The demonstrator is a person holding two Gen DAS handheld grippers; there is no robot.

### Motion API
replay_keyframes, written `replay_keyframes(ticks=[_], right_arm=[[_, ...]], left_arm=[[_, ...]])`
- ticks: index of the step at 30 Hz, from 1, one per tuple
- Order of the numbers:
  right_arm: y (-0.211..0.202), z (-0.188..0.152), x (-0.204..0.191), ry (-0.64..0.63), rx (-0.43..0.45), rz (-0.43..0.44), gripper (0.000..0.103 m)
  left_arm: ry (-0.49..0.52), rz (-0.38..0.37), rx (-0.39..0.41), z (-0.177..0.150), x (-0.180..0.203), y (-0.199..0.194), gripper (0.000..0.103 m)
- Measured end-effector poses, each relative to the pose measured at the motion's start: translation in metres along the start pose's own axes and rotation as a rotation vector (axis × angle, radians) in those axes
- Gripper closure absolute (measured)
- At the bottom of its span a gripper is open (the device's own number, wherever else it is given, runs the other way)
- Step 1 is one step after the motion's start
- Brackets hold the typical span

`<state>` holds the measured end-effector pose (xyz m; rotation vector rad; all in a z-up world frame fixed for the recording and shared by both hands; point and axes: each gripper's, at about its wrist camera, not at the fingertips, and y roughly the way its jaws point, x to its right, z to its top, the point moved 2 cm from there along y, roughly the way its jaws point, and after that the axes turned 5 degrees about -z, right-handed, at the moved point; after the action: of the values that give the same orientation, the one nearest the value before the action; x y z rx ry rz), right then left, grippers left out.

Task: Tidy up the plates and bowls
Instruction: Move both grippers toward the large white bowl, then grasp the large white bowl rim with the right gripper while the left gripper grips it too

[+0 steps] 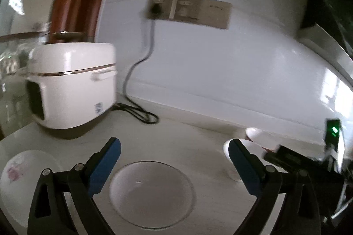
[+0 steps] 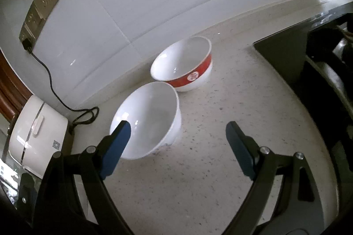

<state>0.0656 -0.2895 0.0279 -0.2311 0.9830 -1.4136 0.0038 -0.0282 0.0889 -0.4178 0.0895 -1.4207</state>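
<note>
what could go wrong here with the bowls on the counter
The plain white bowl sits tipped against the red-banded bowl; lifting either could make the other rock or chip. The open right claw has one finger right by the white bowl's rim and could knock it. The rice cooker's cord lies coiled nearby and might snag.

The left gripper has its two black arms spread wide, and its blue fingertips stand far apart with nothing held between them. It points a little downward. The right gripper is spread wide too, with its blue fingertips far apart and nothing between them, and it tips down more steeply. In the left wrist view, part of the right gripper shows at the right edge.
</note>
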Motion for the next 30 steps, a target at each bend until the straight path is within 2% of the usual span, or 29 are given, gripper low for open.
replay_keyframes(ticks=[5, 8, 11, 12, 14, 16, 19, 21, 24, 30], right_arm=[[0.018, 0.002, -0.017, -0.047, -0.026, 0.023, 0.014], [0.031, -0.003, -0.018, -0.082, -0.096, -0.006, 0.021], [0.040, -0.005, -0.009, -0.053, -0.158, -0.008, 0.034], [0.039, -0.004, -0.007, -0.045, -0.165, 0.000, 0.041], [0.034, -0.001, -0.002, -0.045, -0.160, 0.009, 0.050], [0.029, 0.001, -0.001, -0.062, -0.156, 0.011, 0.065], [0.021, 0.003, -0.002, -0.111, -0.143, -0.031, 0.074], [0.018, 0.006, -0.001, -0.129, -0.135, -0.068, 0.076], [0.007, 0.011, 0.006, -0.133, -0.110, -0.098, 0.076], [0.003, 0.008, 0.009, -0.158, -0.114, -0.118, 0.073]], left_arm=[[0.057, -0.086, -0.064, 0.009, 0.026, 0.015, 0.004], [0.082, -0.110, -0.175, 0.019, 0.043, 0.040, 0.004], [0.064, -0.116, -0.256, 0.027, 0.051, 0.068, 0.004], [0.054, -0.120, -0.290, 0.028, 0.053, 0.077, 0.004], [0.026, -0.150, -0.347, 0.023, 0.056, 0.092, 0.004], [0.009, -0.141, -0.369, 0.019, 0.056, 0.103, 0.004], [-0.009, -0.147, -0.417, 0.010, 0.058, 0.120, 0.004], [-0.011, -0.148, -0.453, 0.001, 0.060, 0.129, 0.004], [0.006, -0.196, -0.525, -0.018, 0.068, 0.138, 0.004], [-0.020, -0.196, -0.522, -0.028, 0.065, 0.144, 0.005]])
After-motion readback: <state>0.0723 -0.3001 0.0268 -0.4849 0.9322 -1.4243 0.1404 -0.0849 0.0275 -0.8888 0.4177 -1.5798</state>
